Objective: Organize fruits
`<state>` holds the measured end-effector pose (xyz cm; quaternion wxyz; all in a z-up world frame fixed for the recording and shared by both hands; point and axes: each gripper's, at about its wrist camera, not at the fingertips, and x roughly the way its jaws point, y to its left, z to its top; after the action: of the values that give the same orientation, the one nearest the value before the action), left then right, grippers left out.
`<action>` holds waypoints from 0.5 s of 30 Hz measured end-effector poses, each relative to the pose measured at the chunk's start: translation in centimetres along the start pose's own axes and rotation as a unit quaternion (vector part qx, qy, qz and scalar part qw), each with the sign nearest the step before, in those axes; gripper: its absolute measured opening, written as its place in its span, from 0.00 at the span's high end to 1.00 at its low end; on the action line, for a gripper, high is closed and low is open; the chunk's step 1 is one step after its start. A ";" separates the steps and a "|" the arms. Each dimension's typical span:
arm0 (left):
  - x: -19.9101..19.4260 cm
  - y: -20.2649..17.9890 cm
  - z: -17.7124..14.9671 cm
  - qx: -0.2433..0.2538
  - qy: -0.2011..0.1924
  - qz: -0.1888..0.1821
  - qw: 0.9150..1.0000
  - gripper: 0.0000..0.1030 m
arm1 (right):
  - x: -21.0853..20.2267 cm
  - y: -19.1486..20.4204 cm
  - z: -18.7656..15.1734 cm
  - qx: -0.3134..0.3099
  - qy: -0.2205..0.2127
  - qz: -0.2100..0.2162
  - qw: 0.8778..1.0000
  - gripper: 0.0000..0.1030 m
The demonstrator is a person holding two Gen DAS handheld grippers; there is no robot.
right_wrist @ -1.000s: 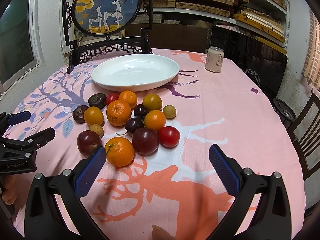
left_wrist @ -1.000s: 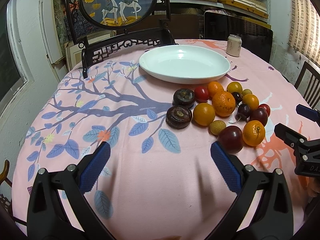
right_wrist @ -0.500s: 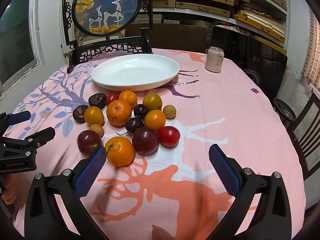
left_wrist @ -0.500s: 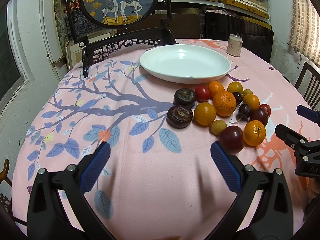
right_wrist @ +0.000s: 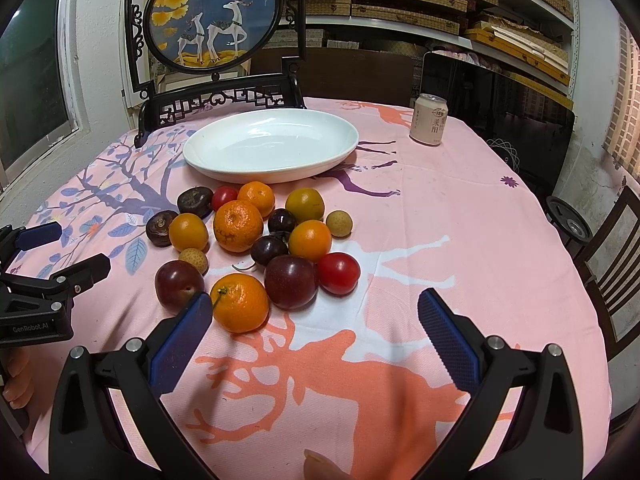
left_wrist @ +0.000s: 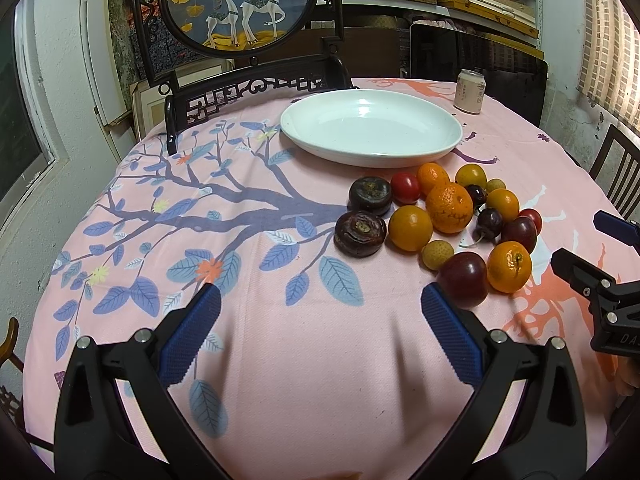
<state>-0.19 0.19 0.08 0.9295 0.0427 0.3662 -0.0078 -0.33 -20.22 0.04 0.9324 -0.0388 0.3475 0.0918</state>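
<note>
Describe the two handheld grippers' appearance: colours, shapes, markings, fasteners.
Both look the same. The left gripper and right gripper have black angular frames with triangular cut-outs, silver screws at the pivots, and jaws lined with ribbed blue pads. The right wrist view shows white "GenRobot.AI" lettering on the left gripper's body. No cables visible; bare fingers hold it, no sleeve seen.

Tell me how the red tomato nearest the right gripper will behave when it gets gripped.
The red tomato looks round and glossy, so it may slip or roll from the pads. Its skin looks thin; a hard squeeze could bruise it. It touches a dark plum, which may get nudged.
</note>
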 end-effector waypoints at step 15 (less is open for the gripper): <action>0.1 0.1 -0.1 0.000 0.001 0.000 1.000 0.02 | 0.1 0.1 -0.1 0.000 0.000 0.000 1.000 0.01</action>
<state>-0.23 0.35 -0.02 0.9291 0.0430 0.3672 -0.0081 -0.36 -20.09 -0.05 0.9323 -0.0387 0.3476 0.0920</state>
